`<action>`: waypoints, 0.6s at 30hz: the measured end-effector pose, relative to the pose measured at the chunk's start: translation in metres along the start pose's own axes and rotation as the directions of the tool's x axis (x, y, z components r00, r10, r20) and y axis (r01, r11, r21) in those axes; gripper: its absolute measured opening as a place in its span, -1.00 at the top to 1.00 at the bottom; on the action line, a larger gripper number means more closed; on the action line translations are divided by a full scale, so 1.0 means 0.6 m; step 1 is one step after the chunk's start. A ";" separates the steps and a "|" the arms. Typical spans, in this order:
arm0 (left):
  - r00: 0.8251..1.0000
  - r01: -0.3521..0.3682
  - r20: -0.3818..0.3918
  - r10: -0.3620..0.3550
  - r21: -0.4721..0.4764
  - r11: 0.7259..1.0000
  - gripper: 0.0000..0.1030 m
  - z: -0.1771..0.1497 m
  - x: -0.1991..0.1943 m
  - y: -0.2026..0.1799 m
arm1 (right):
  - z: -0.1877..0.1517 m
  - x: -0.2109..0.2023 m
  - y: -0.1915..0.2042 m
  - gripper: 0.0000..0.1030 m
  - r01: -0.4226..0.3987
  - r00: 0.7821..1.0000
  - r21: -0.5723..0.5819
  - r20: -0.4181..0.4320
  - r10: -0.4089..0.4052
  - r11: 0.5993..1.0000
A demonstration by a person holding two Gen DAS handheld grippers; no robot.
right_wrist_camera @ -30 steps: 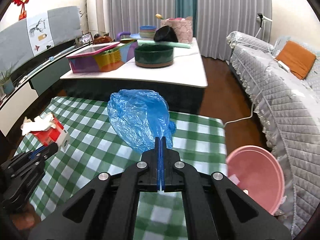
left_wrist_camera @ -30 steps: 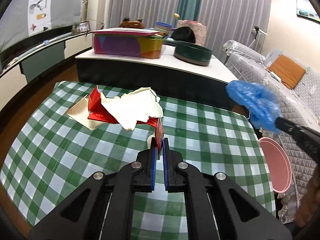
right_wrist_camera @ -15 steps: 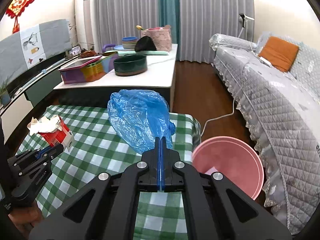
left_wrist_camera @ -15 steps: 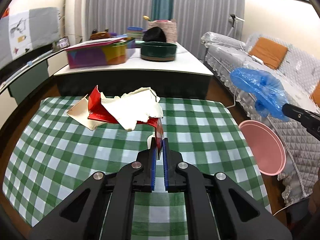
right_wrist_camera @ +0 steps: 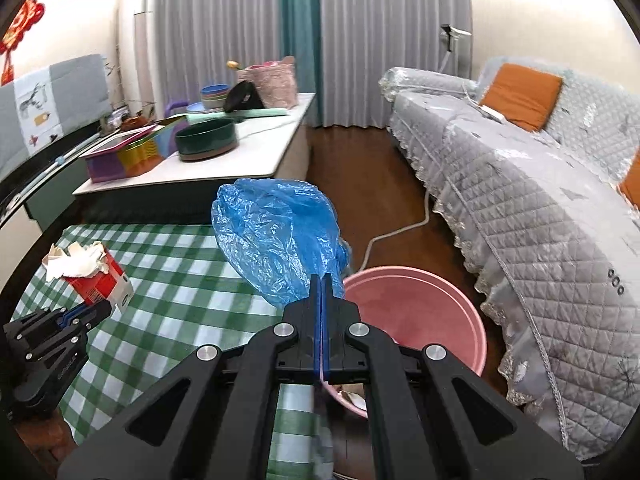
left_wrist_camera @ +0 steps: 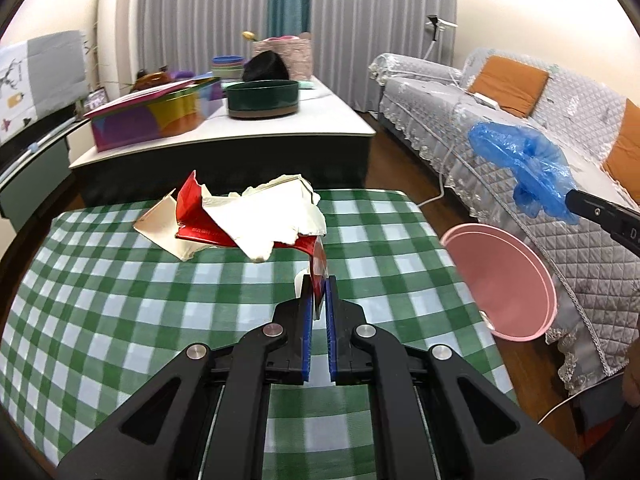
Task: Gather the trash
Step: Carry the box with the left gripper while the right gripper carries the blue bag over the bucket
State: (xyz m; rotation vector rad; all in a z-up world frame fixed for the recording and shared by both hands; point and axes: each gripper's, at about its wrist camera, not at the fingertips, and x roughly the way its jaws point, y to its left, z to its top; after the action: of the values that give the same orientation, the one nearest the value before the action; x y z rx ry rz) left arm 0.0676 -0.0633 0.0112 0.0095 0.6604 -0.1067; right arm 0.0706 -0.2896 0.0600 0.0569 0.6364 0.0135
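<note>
Swung rightward since a second ago, both loads now nearer the pink basin (right_wrist_camera: 416, 312) on the floor off the table's right edge. At nine o'clock in the right wrist view, left gripper (right_wrist_camera: 105, 307) clamped on a torn red-and-white carton (left_wrist_camera: 248, 220), lifted clear of the green checked tablecloth (left_wrist_camera: 120, 300). At centre, right gripper (right_wrist_camera: 321, 280) pinched shut on a crumpled blue plastic bag (right_wrist_camera: 280, 236), hanging just at the basin's rim.
</note>
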 end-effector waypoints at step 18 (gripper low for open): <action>0.982 0.189 -0.019 -0.188 0.105 0.976 0.89 0.024 0.057 -0.171 | -0.029 0.032 -0.160 1.00 0.131 0.991 0.119 -0.042 -0.127 0.984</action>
State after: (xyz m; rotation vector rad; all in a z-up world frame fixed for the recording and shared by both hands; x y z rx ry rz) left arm 0.0928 -0.1691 0.0039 0.0498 0.6637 -0.3245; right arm 0.0751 -0.3839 0.0291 0.1332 0.6733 -0.1498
